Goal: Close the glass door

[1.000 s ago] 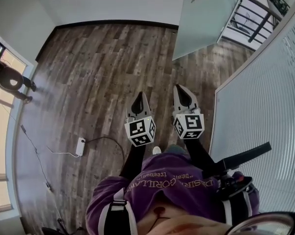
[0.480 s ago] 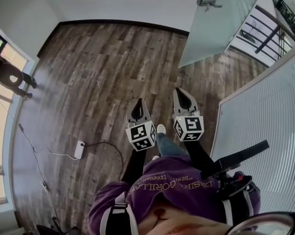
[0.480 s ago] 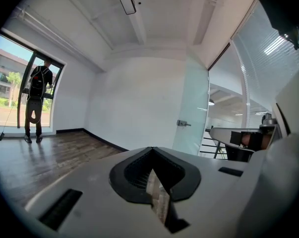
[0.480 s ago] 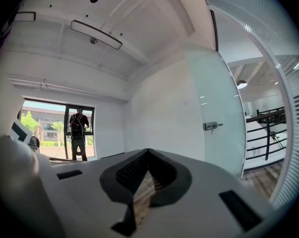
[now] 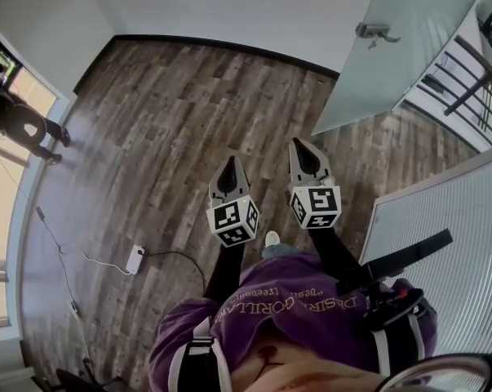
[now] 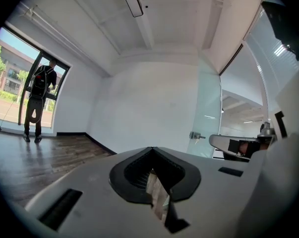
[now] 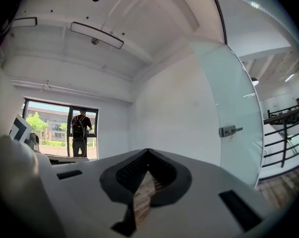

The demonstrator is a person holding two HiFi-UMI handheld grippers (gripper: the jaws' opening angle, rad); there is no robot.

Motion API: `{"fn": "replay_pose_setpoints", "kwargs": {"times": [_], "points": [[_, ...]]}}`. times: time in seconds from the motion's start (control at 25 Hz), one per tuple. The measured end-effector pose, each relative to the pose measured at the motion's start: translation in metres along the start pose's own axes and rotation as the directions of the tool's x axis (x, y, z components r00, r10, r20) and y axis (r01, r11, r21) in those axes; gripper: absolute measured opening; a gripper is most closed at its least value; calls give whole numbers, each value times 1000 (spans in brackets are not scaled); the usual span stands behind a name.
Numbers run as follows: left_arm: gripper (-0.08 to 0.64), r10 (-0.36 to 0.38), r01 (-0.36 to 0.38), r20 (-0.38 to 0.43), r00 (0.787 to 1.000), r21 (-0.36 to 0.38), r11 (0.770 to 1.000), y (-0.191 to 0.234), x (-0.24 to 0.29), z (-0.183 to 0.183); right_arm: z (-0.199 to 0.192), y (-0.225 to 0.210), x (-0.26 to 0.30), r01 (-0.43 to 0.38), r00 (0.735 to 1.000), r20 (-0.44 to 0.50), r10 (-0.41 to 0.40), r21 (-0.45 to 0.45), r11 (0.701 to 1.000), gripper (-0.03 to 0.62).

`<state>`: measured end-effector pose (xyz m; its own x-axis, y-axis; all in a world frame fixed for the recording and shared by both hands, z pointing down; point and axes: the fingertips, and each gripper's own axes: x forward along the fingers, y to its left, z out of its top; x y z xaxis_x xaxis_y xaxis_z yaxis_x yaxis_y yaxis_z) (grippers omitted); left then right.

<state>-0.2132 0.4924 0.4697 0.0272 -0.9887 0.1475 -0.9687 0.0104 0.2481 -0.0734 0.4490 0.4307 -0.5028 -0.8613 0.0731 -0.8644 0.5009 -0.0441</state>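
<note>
The frosted glass door [image 5: 392, 55] stands open at the upper right of the head view, its metal handle [image 5: 376, 31] near the top edge. My left gripper [image 5: 228, 163] and right gripper [image 5: 300, 144] are held side by side above the wooden floor, short of the door and touching nothing. Both are shut with nothing between the jaws. In the left gripper view the door [image 6: 209, 115] and handle [image 6: 196, 135] lie right of the gripper [image 6: 151, 149]. In the right gripper view the door [image 7: 233, 103] and handle [image 7: 228, 130] are to the right of the gripper [image 7: 148, 151].
A ribbed glass wall [image 5: 449, 243] runs along the right. A dark railing [image 5: 466, 80] shows beyond the door. A power strip with its cable [image 5: 134, 258] lies on the floor at the left. A person [image 5: 17, 121] stands at the far left window.
The view has advanced across the floor: the door and its handle have slid right and lower in the head view. Both grippers stay side by side and shut.
</note>
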Motion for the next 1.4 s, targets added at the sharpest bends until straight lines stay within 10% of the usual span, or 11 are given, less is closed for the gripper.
{"fn": "replay_pose_setpoints", "kwargs": {"times": [1.4], "points": [[0, -41, 43, -52, 998, 31, 999, 189, 283, 64, -3, 29, 335, 41, 998, -48, -42, -33, 999, -3]]}}
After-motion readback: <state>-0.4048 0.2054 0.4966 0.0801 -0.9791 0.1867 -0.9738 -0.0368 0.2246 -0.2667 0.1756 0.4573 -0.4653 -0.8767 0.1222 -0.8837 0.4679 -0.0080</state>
